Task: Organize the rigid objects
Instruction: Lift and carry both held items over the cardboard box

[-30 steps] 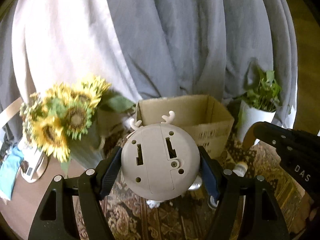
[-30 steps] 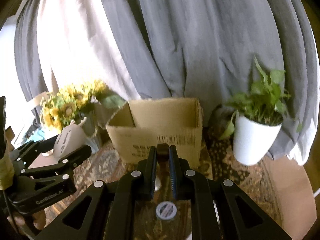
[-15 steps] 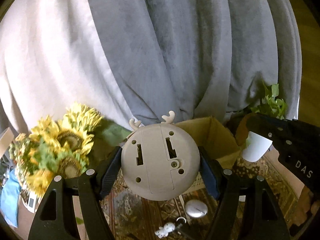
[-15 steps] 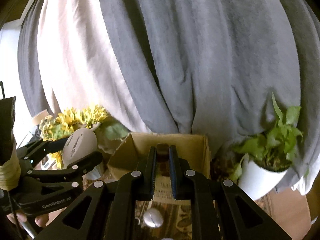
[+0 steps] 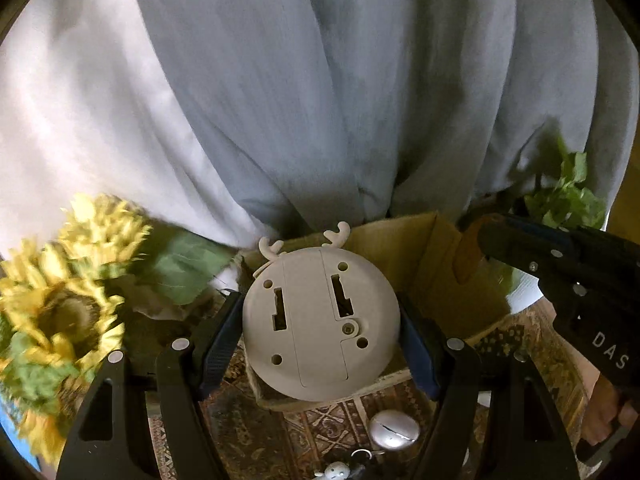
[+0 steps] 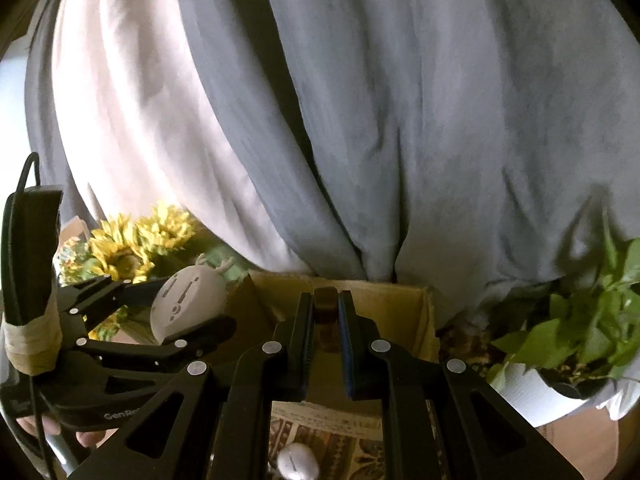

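Grey curtains (image 6: 400, 120) hang behind a patterned rug (image 5: 320, 432), sunflowers (image 5: 72, 300) far left, potted plant (image 6: 560, 352) right. Left gripper (image 5: 320, 328) fingers clamp the round antlered gadget (image 5: 320, 320) before the cardboard box (image 6: 384, 304); right gripper (image 6: 326, 320) fingers pinch a small brown object (image 6: 325, 300) over it.

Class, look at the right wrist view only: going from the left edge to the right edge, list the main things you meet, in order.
Left claw holding the round antlered gadget → sunflowers behind it → right claw shut on a small brown object, cardboard box behind → potted green plant.
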A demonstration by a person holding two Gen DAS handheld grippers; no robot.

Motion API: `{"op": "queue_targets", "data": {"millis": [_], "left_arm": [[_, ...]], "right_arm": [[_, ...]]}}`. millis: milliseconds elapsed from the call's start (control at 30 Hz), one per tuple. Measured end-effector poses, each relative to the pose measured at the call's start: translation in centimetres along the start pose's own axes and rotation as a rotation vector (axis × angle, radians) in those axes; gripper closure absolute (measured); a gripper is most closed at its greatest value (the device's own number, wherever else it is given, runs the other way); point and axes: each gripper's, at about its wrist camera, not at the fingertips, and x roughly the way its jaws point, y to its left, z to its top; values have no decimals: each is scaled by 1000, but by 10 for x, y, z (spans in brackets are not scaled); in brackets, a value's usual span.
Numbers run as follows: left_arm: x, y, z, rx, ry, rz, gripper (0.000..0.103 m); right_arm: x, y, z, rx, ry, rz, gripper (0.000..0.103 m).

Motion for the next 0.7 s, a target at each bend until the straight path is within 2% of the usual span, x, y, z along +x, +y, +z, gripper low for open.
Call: {"op": "queue_targets", "data": {"millis": [200,567,667,700], "left_arm": [[44,1,5,30,117,13,30],[84,3,2,37,278,25,30],[84,3,1,33,271,43,21],[81,4,1,31,262,50,18]], "right_arm": [[41,-16,-4,29,107,-4,90],[94,-37,-19,56,302,12,90],[101,-38,-22,53,331,9,88],[102,-38,-24,53,332,6,85]]}}
